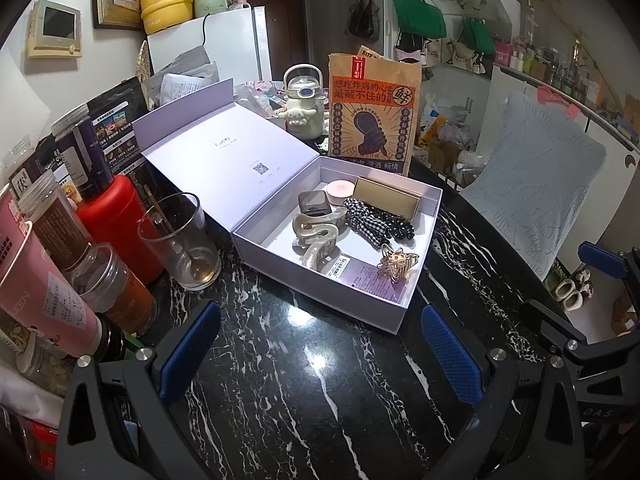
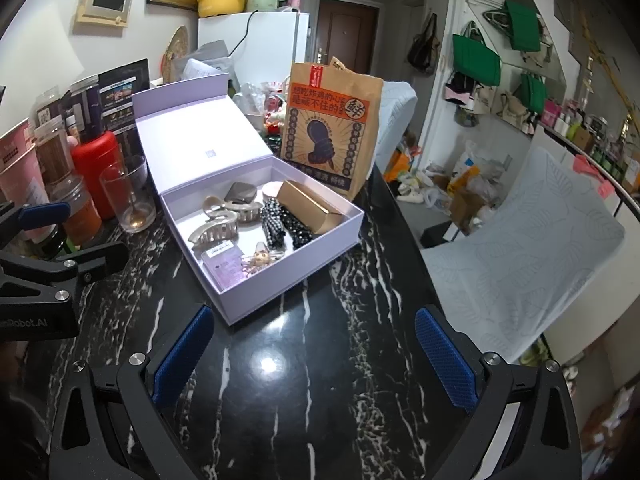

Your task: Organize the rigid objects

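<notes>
The lavender box (image 1: 320, 280) sits open on the black marble table (image 1: 300, 380), its lid (image 1: 224, 152) folded back toward the far left, and it lies straight ahead of both of our grippers, just past the fingertips. Inside we see 2 pale claw clips (image 1: 320, 236), a small gold clip (image 1: 396, 264), a checked fabric bow (image 1: 372, 216), a gold rectangular case (image 1: 386, 196), a pink round tin (image 1: 340, 192) and a dark compact (image 1: 314, 202). The box's long side runs from near-left to far-right across our left wrist view.

Our left gripper (image 1: 320, 356) looks the nearer one, its near wall almost between the pads. Our right gripper (image 2: 316, 360) hovers a little further back, to the right. Both pairs of jaws are spread wide, holding and touching nothing. We judge closing the lid is the likely next step.
</notes>
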Available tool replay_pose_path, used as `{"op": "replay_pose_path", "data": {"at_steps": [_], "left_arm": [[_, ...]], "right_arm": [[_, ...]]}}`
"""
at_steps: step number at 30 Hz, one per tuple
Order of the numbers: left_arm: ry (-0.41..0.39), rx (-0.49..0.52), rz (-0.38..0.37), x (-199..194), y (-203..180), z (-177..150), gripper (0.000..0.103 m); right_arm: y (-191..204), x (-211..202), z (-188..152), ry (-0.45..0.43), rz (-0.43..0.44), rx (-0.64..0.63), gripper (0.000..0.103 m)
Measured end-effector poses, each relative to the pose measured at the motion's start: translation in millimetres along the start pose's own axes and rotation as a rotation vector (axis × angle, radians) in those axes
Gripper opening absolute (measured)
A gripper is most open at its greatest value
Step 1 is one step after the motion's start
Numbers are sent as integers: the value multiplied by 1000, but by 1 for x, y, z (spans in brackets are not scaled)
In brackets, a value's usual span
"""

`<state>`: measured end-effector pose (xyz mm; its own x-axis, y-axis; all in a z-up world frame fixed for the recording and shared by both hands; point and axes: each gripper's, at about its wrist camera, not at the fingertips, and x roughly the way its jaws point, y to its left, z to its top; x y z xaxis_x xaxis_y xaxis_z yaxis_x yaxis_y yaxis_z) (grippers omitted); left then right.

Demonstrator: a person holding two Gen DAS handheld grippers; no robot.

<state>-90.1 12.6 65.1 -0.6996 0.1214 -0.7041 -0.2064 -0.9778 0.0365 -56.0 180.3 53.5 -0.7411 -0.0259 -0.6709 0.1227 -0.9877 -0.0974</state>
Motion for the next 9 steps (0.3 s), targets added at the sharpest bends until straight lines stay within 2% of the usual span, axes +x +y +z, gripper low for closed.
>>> {"op": "replay_pose_path", "data": {"at_steps": [9], "left_arm": [[2, 11, -8, 2, -3, 0, 102]], "right_arm": [[-1, 3, 0, 11, 3, 3, 102]]}}
